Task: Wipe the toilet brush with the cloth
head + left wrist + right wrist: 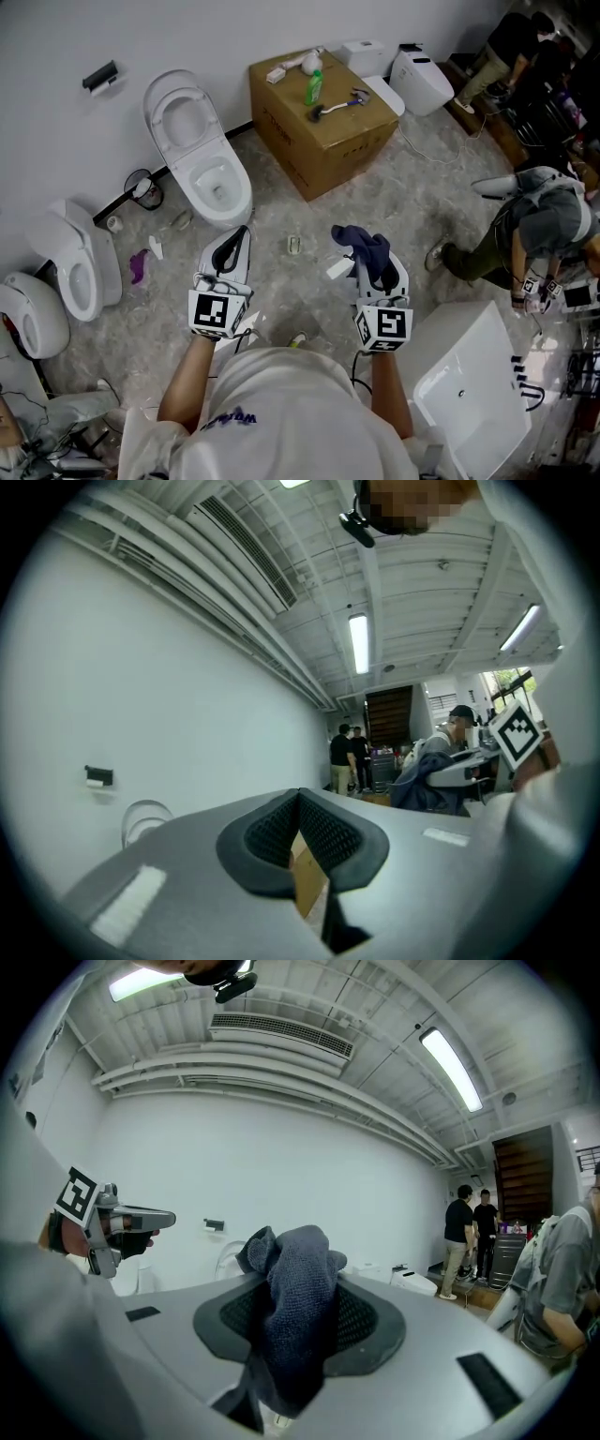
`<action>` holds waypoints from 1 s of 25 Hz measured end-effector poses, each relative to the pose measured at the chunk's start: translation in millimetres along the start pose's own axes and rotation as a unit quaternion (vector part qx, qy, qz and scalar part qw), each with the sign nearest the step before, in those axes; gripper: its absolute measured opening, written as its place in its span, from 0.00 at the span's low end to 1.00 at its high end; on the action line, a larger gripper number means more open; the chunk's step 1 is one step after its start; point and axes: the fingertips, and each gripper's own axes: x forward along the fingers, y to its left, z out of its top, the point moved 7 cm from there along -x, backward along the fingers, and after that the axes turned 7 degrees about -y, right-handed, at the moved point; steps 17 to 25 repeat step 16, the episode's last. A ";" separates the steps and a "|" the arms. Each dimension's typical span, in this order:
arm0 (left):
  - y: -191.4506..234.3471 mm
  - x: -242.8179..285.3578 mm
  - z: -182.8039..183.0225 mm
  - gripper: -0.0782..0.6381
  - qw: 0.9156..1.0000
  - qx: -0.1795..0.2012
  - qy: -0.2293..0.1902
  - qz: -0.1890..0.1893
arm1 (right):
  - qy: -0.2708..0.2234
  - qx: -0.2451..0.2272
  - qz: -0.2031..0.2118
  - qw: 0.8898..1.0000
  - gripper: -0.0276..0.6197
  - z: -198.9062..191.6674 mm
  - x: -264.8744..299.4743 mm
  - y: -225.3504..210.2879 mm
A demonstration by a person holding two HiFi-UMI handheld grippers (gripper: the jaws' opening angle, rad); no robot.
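Toilet brush too small for detail

Mottled grey floor with a cardboard box serving as the worktop.

The box stands on the floor against the white wall. On its top lie the toilet brush, an upright green bottle just beside it, and a small carton at the back corner. To the left of the box, an open white toilet stands on the floor, and two more toilets stand further left along the wall. Another toilet sits right of the box. A purple scrap, a black hoop and a small pale object lie loose on the floor. A white basin rests at the lower right.
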 end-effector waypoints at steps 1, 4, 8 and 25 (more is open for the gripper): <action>-5.4 -0.1 4.0 0.11 1.000 0.010 -0.001 -0.012 | 0.003 0.000 0.003 1.000 0.27 -0.5 1.0 -0.9; -20.7 -5.6 11.4 0.11 0.999 0.022 -0.006 -0.029 | 0.013 -0.001 0.018 1.000 0.27 0.6 2.2 -0.6; -34.5 -35.2 -2.7 0.11 0.999 0.023 0.009 -0.032 | 0.021 0.000 0.046 0.999 0.27 -5.0 -4.6 14.3; -65.8 -13.1 24.5 0.11 0.998 0.028 0.044 -0.042 | 0.029 -0.019 0.106 0.994 0.27 32.7 9.5 -15.6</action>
